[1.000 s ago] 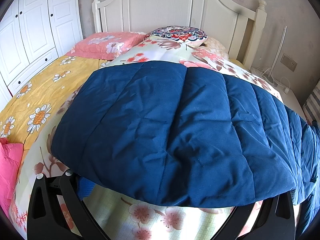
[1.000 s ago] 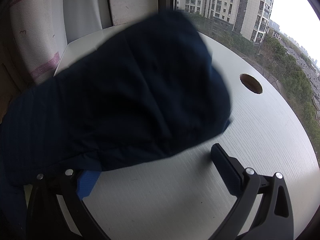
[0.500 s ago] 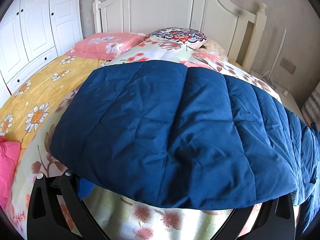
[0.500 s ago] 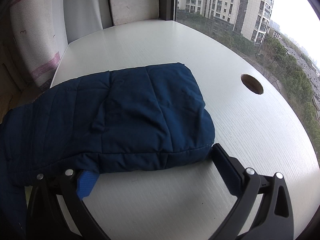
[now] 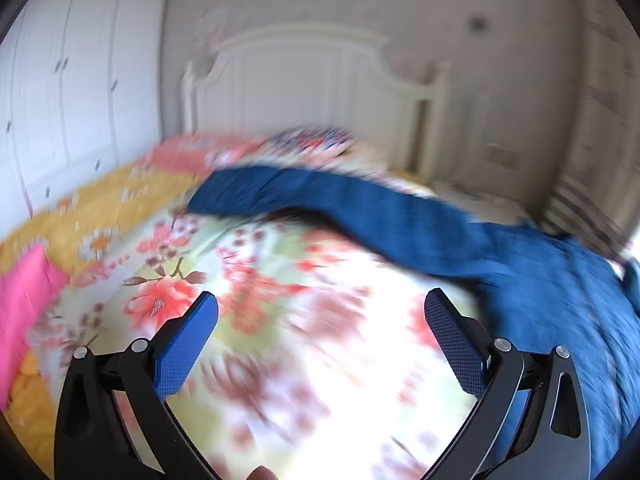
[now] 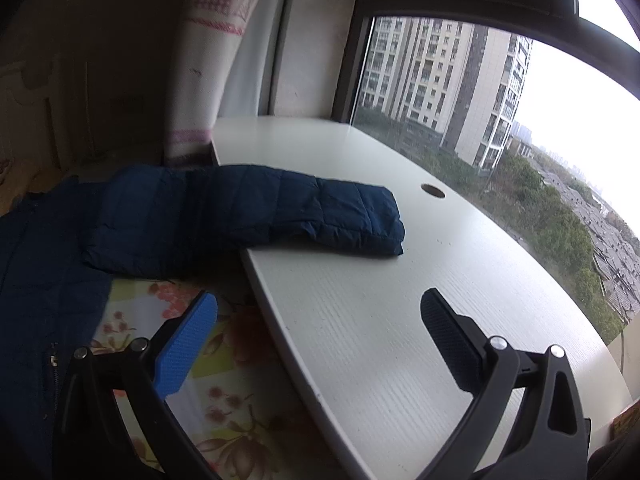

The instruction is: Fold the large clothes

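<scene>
Floral bedspread (image 5: pixel 280 280), navy jacket (image 5: pixel 520 280) at three o'clock, sleeve (image 6: pixel 320 216) on white desk (image 6: pixel 380 320); left gripper (image 5: pixel 320 312) and right gripper (image 6: pixel 318 312) wide apart, empty.

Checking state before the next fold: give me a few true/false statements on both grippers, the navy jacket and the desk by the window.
1. The left gripper is clamped on the navy jacket. False: its jaws stand wide apart, nothing between them.
2. The right gripper is open and empty. True.
3. One sleeve of the jacket lies flat on the white desk. True.
4. The sleeve covers the round cable hole in the desk. False: the hole is bare, beyond the sleeve's end.
5. The jacket lies across a floral bedspread. True.
</scene>
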Action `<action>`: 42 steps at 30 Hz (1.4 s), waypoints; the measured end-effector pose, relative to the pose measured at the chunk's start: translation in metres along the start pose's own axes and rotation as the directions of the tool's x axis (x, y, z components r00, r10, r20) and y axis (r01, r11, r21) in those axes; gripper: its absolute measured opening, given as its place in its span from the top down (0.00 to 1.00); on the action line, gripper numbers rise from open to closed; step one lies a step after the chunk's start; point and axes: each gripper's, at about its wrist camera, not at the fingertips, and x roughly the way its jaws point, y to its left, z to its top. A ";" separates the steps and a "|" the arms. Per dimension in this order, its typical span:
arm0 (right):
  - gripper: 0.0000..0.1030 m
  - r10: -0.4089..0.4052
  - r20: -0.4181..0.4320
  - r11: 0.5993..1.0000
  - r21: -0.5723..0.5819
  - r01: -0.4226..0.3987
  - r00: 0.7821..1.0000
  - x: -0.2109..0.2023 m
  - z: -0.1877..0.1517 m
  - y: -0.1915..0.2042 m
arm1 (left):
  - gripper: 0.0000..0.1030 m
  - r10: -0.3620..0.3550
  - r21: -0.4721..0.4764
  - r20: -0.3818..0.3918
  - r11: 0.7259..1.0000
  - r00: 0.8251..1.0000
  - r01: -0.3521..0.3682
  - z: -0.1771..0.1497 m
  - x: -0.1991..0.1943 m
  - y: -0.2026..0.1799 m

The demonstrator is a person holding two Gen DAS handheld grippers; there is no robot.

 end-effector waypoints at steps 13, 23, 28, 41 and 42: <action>0.02 0.458 0.125 0.888 -0.101 -0.448 0.880 -0.225 -0.099 0.155 | 0.04 -0.105 0.087 0.076 0.991 0.992 0.098 -0.043 -0.213 -0.175; 0.02 0.477 0.138 0.878 -0.122 -0.463 0.868 -0.258 -0.109 0.178 | 0.04 -0.093 0.200 0.059 0.976 0.994 0.080 -0.096 -0.226 -0.214; 0.02 0.473 0.142 0.880 -0.116 -0.460 0.870 -0.257 -0.104 0.177 | 0.04 -0.100 0.188 0.049 0.978 0.994 0.089 -0.096 -0.222 -0.208; 0.02 0.475 0.160 0.879 -0.144 -0.455 0.865 -0.261 -0.107 0.181 | 0.04 -0.106 0.182 0.044 0.979 0.993 0.096 -0.097 -0.221 -0.207; 0.02 0.475 0.159 0.878 -0.145 -0.456 0.865 -0.261 -0.107 0.181 | 0.04 -0.108 0.184 0.041 0.978 0.993 0.099 -0.097 -0.221 -0.208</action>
